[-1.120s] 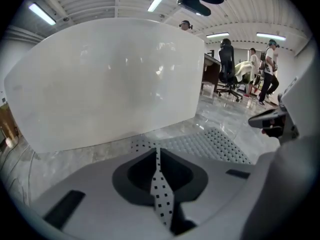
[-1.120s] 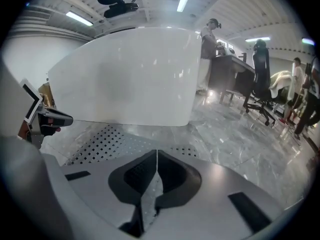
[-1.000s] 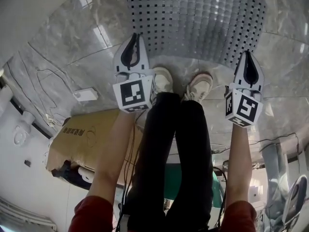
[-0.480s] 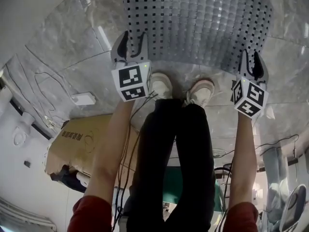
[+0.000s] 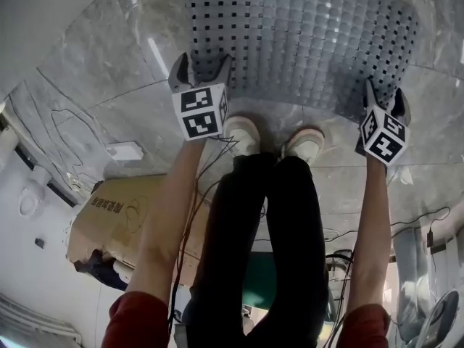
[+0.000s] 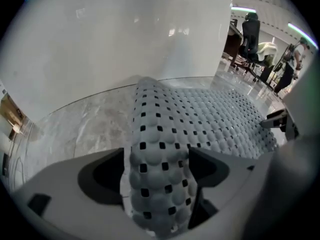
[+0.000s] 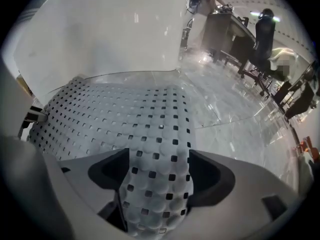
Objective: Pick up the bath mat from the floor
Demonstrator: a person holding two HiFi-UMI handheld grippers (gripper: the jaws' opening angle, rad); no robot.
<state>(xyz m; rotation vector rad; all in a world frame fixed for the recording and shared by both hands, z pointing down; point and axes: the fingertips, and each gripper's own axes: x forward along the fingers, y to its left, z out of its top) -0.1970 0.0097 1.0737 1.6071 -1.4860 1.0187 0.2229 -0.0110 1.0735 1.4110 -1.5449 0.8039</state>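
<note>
The cardboard box (image 5: 119,212) behind the person's legs shows only its outside. The grey bath mat (image 5: 297,35) lies on the marble floor (image 5: 94,78). The left gripper (image 5: 202,65) and right gripper (image 5: 384,96) have just been opening; each stands wide, with a near corner of the mat between its jaws. Only the gripper views show the white wall (image 6: 125,44) and office chairs (image 7: 262,34); only the head view shows the box

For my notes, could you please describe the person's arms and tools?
The left tool and right tool are pale grey, each with a black-and-white marker cube; cables hang from the left one. Red sleeves. Jaws just opened, bath mat between.
</note>
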